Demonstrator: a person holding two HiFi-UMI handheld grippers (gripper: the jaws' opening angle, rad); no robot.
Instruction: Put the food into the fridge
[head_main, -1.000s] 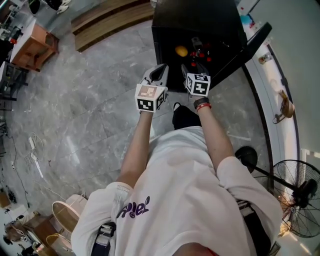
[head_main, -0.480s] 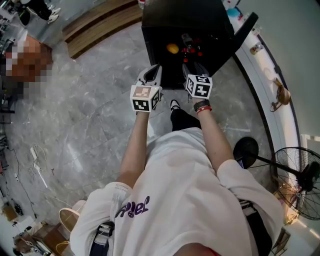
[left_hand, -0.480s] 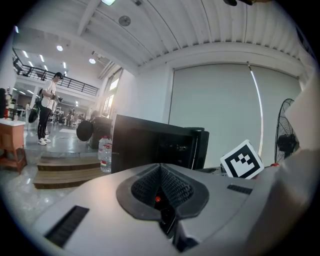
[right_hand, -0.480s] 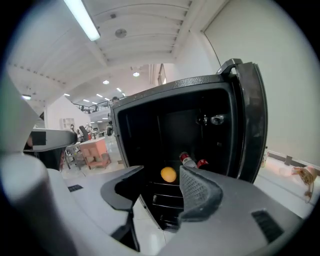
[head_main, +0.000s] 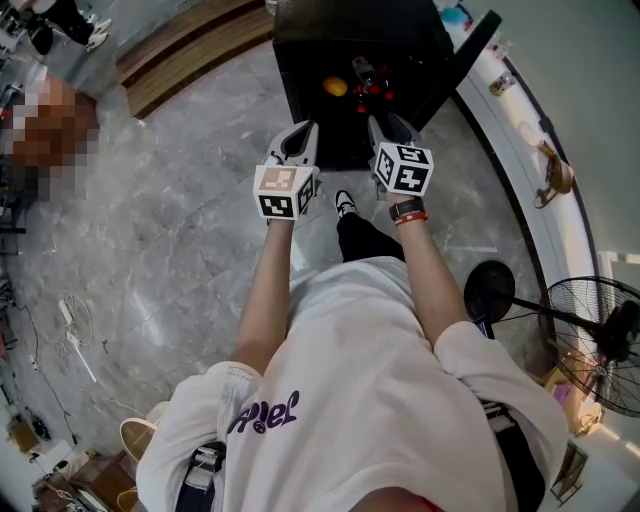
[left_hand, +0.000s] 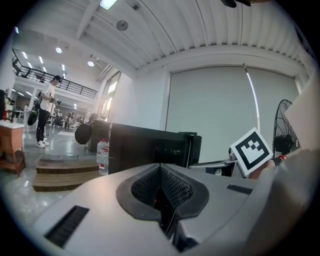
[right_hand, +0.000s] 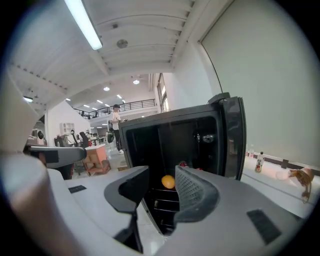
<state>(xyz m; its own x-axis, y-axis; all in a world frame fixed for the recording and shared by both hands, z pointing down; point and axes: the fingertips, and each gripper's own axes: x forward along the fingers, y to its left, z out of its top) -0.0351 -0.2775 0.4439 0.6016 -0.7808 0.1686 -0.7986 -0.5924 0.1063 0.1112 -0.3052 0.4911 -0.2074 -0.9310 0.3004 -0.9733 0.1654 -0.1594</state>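
Both arms reach fwd, grippers side by side. L gripper (head_main: 303, 135): fingers (left_hand: 150, 187) pressed together, nothing btwn. R gripper (head_main: 388, 125): fingers (right_hand: 196, 192) apart & closing, nothing btwn them either.

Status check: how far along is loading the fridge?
Looks mostly done: an orange fruit and red items sit on a shelf inside the fridge. In hand: nothing; the left gripper is shut empty, and the right gripper has its jaws closing with nothing between them. Left: the door stands open, so shutting it is probably what remains; no other food shows.
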